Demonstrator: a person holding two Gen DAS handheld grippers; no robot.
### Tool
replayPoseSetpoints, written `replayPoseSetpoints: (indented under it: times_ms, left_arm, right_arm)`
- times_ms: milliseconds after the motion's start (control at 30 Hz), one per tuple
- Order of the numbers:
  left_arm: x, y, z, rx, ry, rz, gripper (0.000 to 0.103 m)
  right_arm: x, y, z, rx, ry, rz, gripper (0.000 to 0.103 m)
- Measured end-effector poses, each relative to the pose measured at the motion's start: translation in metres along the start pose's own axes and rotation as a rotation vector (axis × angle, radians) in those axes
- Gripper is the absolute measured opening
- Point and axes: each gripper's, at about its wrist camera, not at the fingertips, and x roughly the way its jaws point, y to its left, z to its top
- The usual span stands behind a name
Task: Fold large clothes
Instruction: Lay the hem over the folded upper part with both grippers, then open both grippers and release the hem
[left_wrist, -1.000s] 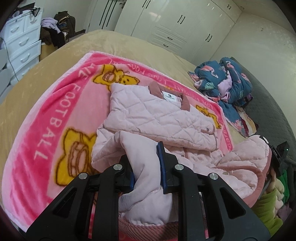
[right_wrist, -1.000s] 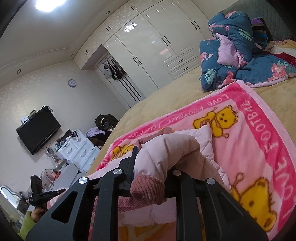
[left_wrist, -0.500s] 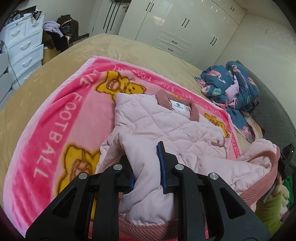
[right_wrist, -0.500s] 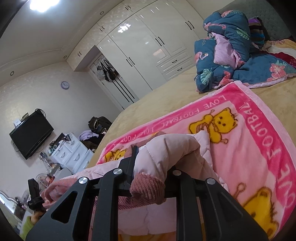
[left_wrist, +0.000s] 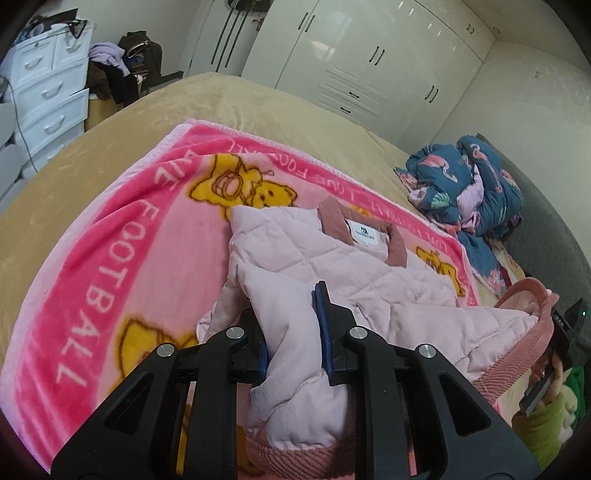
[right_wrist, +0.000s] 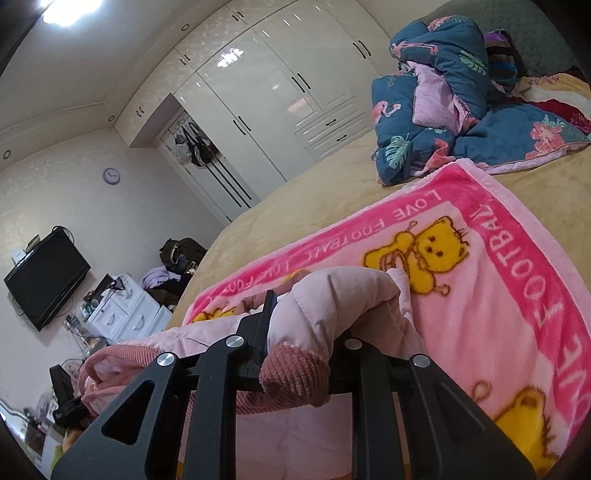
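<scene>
— Pink quilted cloth is sitting pinched between the left gripper (left_wrist: 291, 332) jaws; they are clamping a fold of the jacket (left_wrist: 332, 266).
— And the right gripper (right_wrist: 303, 339)?
— It is gripping the jacket's ribbed hem the same way.
— Where is the jacket lying?
— On the blanket (left_wrist: 110, 258), its collar (left_wrist: 364, 232) pointing away from both grippers, so its length is running straight ahead of the fingers. Judging by that, the held hem is heading toward the collar, neither hand nearer.
— Counts?
— One jacket, one blanket, two grippers; beyond the blanket, one crumpled quilt (left_wrist: 476, 184).
</scene>
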Motion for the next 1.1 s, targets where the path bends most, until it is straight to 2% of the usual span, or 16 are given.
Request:
replayPoseSetpoints:
  times_ms: [500, 700, 900, 933, 1000, 1033, 1067, 1100]
  left_arm:
    - [0.032, -0.003, 0.030, -0.029, -0.042, -0.002, 0.013]
    - [0.048, 0.002, 0.028, -0.005, -0.039, 0.018, 0.015]
    - [0.063, 0.018, 0.026, -0.043, -0.006, -0.014, 0.017]
    - [0.067, 0.023, 0.025, -0.062, 0.003, -0.026, 0.017]
    - [0.073, 0.029, 0.024, -0.084, 0.013, -0.043, 0.017]
    - [0.075, 0.031, 0.024, -0.091, 0.017, -0.047, 0.018]
    - [0.078, 0.033, 0.024, -0.097, 0.022, -0.048, 0.018]
    - [0.081, 0.035, 0.024, -0.102, 0.026, -0.050, 0.018]
  right_arm:
    - [0.032, -0.014, 0.016, 0.036, 0.003, -0.058, 0.018]
    - [0.051, -0.020, 0.018, 0.060, 0.036, -0.083, 0.018]
    - [0.070, -0.032, 0.017, 0.143, 0.074, -0.037, 0.026]
    - [0.071, -0.036, 0.017, 0.180, 0.082, -0.016, 0.031]
    - [0.068, -0.038, 0.016, 0.233, 0.073, 0.039, 0.057]
    - [0.063, -0.035, 0.015, 0.246, 0.054, 0.062, 0.080]
    - [0.057, -0.029, 0.015, 0.234, 0.036, 0.069, 0.085]
    - [0.053, -0.022, 0.015, 0.212, 0.031, 0.076, 0.085]
